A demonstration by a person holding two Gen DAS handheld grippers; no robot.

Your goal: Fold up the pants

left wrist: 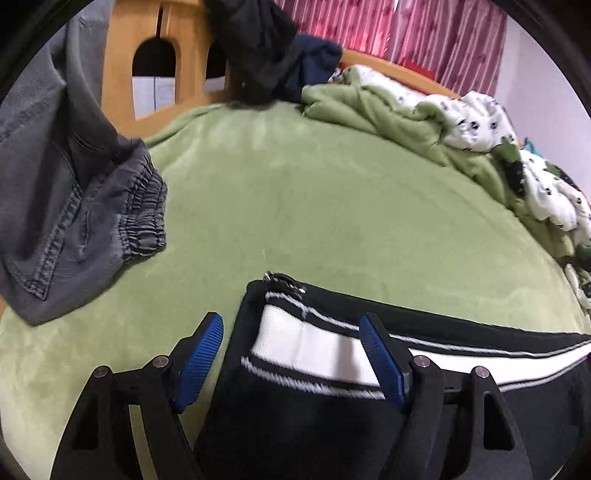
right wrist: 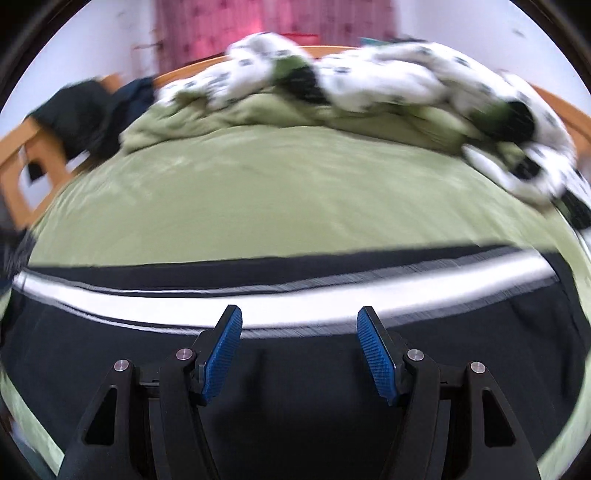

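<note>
Pants: the black pants (left wrist: 295,413) with a white side stripe are lying flat on the green bed cover (left wrist: 295,192), stretched along its near edge. In the left wrist view one end, with a metal zipper pull (left wrist: 282,282) at its corner, is lying just ahead of the tongs; in the right wrist view the pants (right wrist: 295,369) are running across the whole picture, the stripe curving from side to side.

Left gripper: the left gripper (left wrist: 291,347) is hanging over the end of the pants with its jaws standing apart. The left blue pad (left wrist: 201,360) is showing against the cover just beside the cloth edge, the right one against the white stripe. No cloth is pinched between them.

Right gripper: the right gripper (right wrist: 299,350) is hanging over the middle of the pants, jaws standing apart, both blue pads (right wrist: 221,354) showing against black cloth just below the stripe. Nothing is being held. This view is smeared with blur.

Grey garment: grey pants (left wrist: 74,184) with a gathered elastic cuff are lying at the left side of the cover, well apart from the black ones.

Bedding: a rumpled green and white patterned blanket (right wrist: 369,81) is lying along the far side.

Dark clothes: a dark heap (left wrist: 266,55) is lying at the wooden bed frame (left wrist: 122,66).

Backdrop: pink curtains (left wrist: 406,29) are hanging behind.
</note>
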